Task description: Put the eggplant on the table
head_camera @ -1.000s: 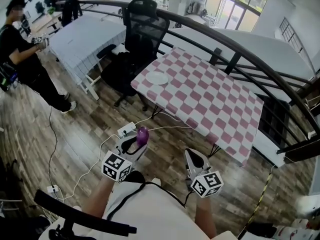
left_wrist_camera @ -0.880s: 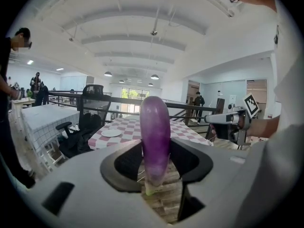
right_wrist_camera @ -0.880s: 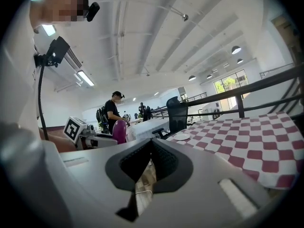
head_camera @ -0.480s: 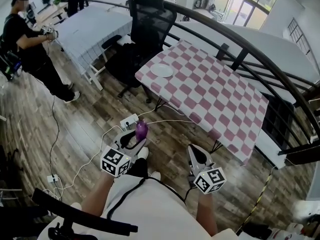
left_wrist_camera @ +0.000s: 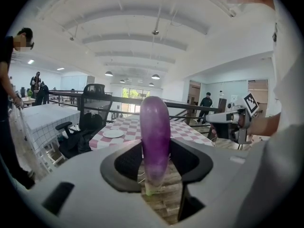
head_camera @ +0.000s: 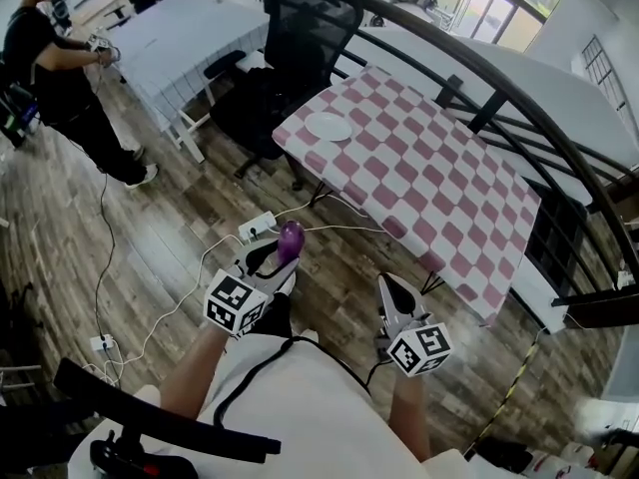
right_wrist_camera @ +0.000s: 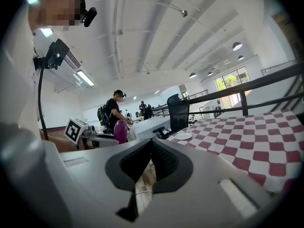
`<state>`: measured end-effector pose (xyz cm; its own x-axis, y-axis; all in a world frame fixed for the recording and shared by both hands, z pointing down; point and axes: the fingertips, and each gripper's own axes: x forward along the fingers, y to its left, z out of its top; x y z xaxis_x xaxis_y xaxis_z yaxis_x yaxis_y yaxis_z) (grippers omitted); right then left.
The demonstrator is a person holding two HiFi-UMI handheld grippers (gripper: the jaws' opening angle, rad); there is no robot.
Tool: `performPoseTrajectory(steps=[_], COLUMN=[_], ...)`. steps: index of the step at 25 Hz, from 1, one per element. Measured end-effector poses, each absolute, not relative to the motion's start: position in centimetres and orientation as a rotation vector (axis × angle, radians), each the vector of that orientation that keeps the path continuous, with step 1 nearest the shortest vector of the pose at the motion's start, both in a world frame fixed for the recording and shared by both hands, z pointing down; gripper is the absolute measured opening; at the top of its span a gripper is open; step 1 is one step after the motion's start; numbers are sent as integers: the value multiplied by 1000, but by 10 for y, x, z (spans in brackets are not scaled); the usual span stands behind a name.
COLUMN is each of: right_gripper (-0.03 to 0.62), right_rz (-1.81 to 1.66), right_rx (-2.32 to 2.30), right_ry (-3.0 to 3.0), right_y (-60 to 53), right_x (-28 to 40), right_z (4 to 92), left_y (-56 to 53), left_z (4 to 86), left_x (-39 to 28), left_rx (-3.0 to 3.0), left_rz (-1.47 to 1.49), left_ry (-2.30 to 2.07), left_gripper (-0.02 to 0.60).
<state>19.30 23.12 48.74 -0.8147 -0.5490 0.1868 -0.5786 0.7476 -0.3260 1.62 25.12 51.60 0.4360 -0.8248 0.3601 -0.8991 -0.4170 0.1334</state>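
The left gripper squeezes the purple eggplant. The eggplant stands straight up between its jaws, over the wooden floor. The right gripper is closed tight and holds nothing. The checkered table is just ahead, with a white plate on it.

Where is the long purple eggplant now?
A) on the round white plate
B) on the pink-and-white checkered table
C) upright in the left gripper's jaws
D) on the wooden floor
C: the long purple eggplant stands upright, clamped in the left gripper, well short of the pink-and-white checkered table.
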Motion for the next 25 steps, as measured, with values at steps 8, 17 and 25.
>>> performPoseTrajectory(steps=[8, 17, 25], right_gripper=[6, 6, 6], right_rz=[586, 572, 543], right_rx=[953, 979, 1052], right_ry=[-2829, -2808, -2814], right_y=[197, 134, 79], right_x=[178, 137, 81], right_z=[490, 477, 464], left_y=[208, 145, 81], left_z=[519, 515, 514], left_x=[1, -34, -83], left_rx=[2398, 2405, 2454], left_rz=[357, 334, 366], left_ry=[-1443, -1392, -1329], left_gripper=[189, 189, 189])
